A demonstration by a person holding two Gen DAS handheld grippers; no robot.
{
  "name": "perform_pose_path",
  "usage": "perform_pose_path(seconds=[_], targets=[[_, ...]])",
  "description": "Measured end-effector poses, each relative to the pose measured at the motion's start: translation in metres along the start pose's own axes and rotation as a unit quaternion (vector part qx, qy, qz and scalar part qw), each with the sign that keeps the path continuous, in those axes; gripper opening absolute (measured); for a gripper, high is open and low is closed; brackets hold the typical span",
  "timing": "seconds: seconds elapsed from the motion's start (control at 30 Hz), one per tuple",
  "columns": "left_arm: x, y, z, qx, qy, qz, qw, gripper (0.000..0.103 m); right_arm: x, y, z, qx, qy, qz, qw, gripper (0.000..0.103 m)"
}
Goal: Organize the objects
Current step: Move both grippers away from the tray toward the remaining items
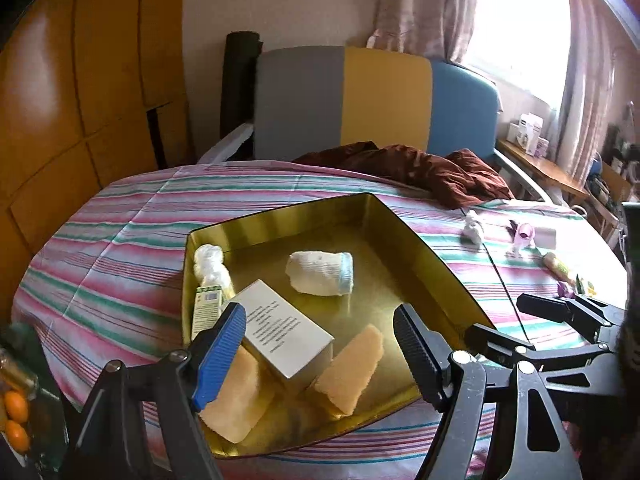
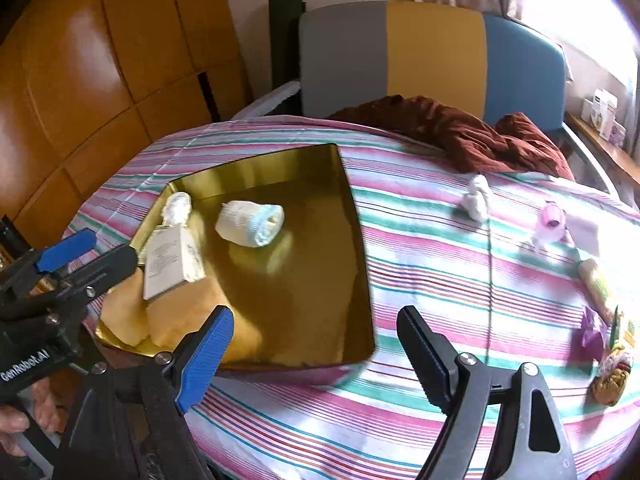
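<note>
A gold tray (image 1: 280, 216) (image 2: 256, 168) sits on the striped tablecloth. It holds a rolled white sock (image 1: 320, 274) (image 2: 250, 218), a white box (image 1: 280, 328) (image 2: 168, 260), two yellow sponges (image 1: 352, 364) (image 2: 176, 316), a small green-white carton (image 1: 206, 306) and a white wad (image 1: 210, 264) (image 2: 176, 206). My left gripper (image 1: 320, 344) is open and empty over the tray's near edge. My right gripper (image 2: 316, 344) is open and empty over the tray's near right corner. Loose on the cloth to the right lie a white crumpled piece (image 2: 476, 198), a pink toy (image 2: 550, 222) and a snack packet (image 2: 598, 286).
A brown cloth (image 2: 460, 132) is heaped at the table's far side before a grey, yellow and blue chair (image 2: 432, 52). A purple wrapper (image 2: 592, 332) and a knitted item (image 2: 612, 376) lie at the right edge. Wooden panels stand on the left.
</note>
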State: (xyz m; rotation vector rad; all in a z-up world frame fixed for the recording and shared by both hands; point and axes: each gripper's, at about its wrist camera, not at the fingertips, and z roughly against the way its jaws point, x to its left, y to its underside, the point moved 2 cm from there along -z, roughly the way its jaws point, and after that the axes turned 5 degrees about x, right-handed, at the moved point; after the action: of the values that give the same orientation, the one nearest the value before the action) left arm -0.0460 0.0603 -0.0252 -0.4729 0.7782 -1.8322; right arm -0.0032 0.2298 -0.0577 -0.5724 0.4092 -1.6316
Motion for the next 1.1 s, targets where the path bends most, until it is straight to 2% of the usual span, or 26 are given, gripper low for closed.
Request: perform_pose_path(seconds=[0.47, 0.63, 0.8, 1.1], targets=[[-0.027, -0.001, -0.007, 0.011, 0.027, -0.033, 0.9990, 0.077, -0.069, 0.020, 0.000, 0.030, 0.042, -0.073, 0.996, 0.085], [-0.043, -0.008, -0.008, 0.007, 0.040, -0.050, 0.9979, 0.077, -0.108, 0.023, 0.009, 0.041, 0.064, -0.111, 0.991, 0.085], [-0.064, -0.013, -0.013, 0.010, 0.059, -0.072, 0.9956, 0.077, -0.158, 0.030, 0.028, 0.044, 0.084, -0.169, 0.981, 0.085], [-0.114, -0.022, -0.022, 0.015, 0.100, -0.120, 0.9876, 0.077, -0.257, 0.050, 0.079, 0.035, 0.145, -0.279, 0.949, 0.085]])
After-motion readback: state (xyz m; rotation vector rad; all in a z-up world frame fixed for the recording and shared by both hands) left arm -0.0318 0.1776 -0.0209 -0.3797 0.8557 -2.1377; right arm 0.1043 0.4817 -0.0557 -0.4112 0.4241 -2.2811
